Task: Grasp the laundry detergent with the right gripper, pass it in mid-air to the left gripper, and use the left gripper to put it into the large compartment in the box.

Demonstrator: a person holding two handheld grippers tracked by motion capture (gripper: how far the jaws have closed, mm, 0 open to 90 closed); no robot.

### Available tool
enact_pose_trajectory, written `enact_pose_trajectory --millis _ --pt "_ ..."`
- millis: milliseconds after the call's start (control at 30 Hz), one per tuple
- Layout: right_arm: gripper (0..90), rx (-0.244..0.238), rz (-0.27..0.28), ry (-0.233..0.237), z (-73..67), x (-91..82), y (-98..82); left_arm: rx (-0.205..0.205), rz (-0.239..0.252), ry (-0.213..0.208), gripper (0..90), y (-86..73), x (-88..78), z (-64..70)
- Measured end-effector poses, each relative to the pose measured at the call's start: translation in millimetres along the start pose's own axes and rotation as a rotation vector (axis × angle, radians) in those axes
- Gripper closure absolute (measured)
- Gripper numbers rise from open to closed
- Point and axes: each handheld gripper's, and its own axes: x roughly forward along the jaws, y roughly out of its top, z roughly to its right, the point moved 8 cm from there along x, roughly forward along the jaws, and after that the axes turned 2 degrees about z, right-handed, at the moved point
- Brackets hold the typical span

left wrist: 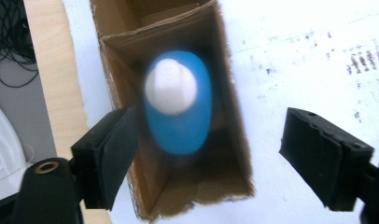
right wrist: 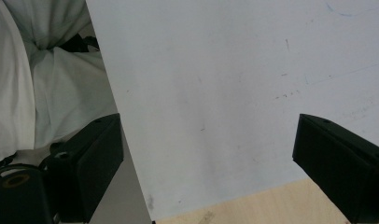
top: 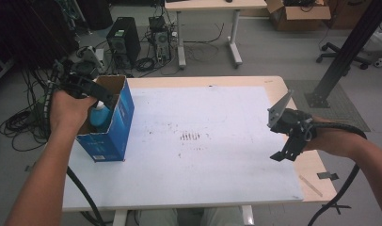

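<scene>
An open blue cardboard box [top: 110,137] stands upright at the left edge of the table. Inside it stands a blue bottle [top: 100,116] with a white cap. My left gripper [top: 84,87] hovers just above the box's open top. In the left gripper view I look straight down into the box [left wrist: 116,70] at the bottle [left wrist: 178,112]; the left gripper [left wrist: 208,126] is open, its jaws wide apart above the bottle and not touching it. My right gripper [top: 285,151] hangs open over the table's right side with nothing between its jaws [right wrist: 206,140].
A white sheet [top: 203,117] covers most of the wooden table [top: 316,169], with dark smudges at its middle. On the floor beyond lie a computer tower [top: 123,42], cables, a second table [top: 208,28] and a cardboard box [top: 297,16]. A black post [top: 349,52] stands at the right.
</scene>
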Motion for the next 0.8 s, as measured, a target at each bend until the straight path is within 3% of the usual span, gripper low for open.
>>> enact_pose_trajectory --millis 300,800 --pt "8.5 -0.002 0.005 -0.011 -5.2 -5.5 0.7 0.040 0.000 -0.049 11.4 -1.4 -12.8 23.7" --pt "8.3 -0.003 0.007 -0.014 -7.8 -8.1 2.4 0.132 0.019 -0.091 10.1 2.5 -28.0 54.2"
